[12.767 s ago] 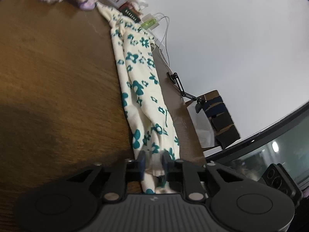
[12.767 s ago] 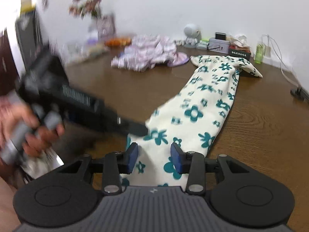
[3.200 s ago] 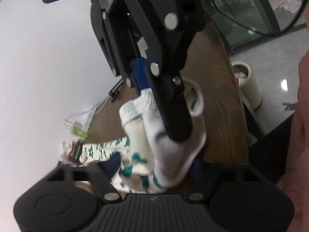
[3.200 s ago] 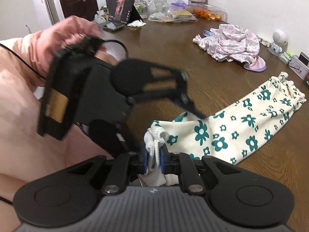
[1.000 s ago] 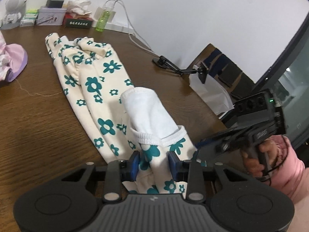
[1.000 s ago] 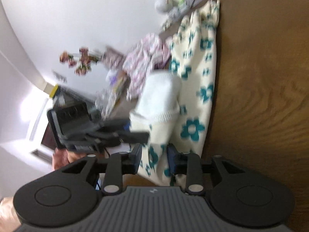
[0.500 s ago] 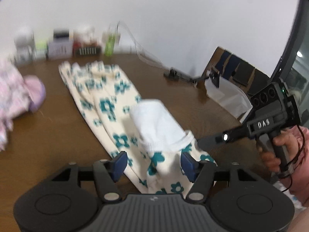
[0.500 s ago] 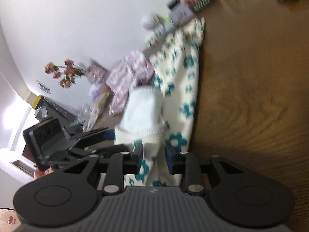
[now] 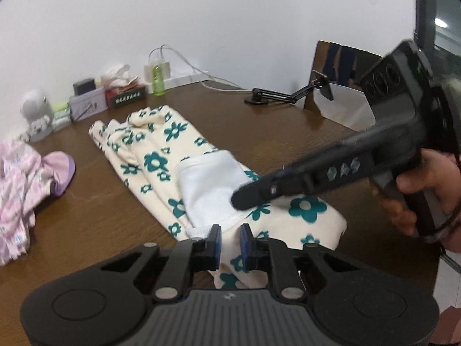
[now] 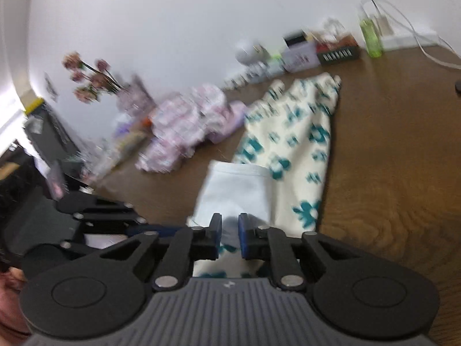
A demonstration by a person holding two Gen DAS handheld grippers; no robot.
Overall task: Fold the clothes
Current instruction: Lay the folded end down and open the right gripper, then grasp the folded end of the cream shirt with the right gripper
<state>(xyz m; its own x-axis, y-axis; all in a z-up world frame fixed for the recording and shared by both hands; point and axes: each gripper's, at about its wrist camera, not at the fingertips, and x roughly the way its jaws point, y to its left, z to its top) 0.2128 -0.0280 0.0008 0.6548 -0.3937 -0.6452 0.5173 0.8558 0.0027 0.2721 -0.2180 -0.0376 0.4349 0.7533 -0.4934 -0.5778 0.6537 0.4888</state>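
The floral trousers (image 9: 161,155) are seen laid lengthwise at the centre of the table (image 9: 86,216), their near end turned back so that the white lining (image 9: 210,184) shows. One fold is judged begun; more folding is left. A pink garment (image 9: 20,173) at left is untouched. Left gripper (image 9: 230,240) and right gripper (image 10: 230,235) are narrowly parted; whether cloth is pinched cannot be told.
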